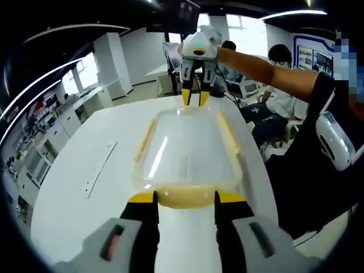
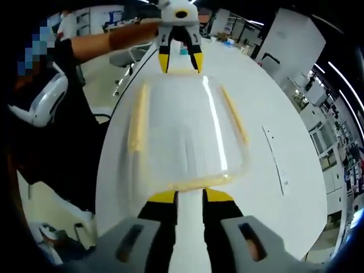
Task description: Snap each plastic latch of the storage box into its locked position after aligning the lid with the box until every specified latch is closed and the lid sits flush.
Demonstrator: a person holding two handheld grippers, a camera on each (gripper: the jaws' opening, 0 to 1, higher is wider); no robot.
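1. Clear plastic storage box (image 1: 185, 156) lies flat on my white desk (image 1: 85, 216), with its see-through lid (image 2: 182, 133) on top and pale yellow latches along its edges.
2. My left tongs (image 1: 185, 199) sit at the near short end of the box, yellow tips spread either side of the yellow end latch (image 1: 185, 197), which sits between them; I can't tell whether they touch it.
3. In the left gripper view, my right tongs (image 1: 195, 98) come down at the far short end, tips close together at the box's rim.
4. From the right gripper view, my right tongs (image 2: 189, 197) stand only slightly apart over the near end latch (image 2: 190, 183); whether they pinch it, I can't tell.
5. Same view: the left tongs (image 2: 180, 61) stand spread at the far end.
6. Long side latches (image 2: 138, 122) lie flat along both long edges.
7. Beside the box on the desk, a thin pale strip (image 1: 101, 168) lies well apart from it.
8. Behind the desk, a seated person (image 1: 278, 85) in the left gripper view.
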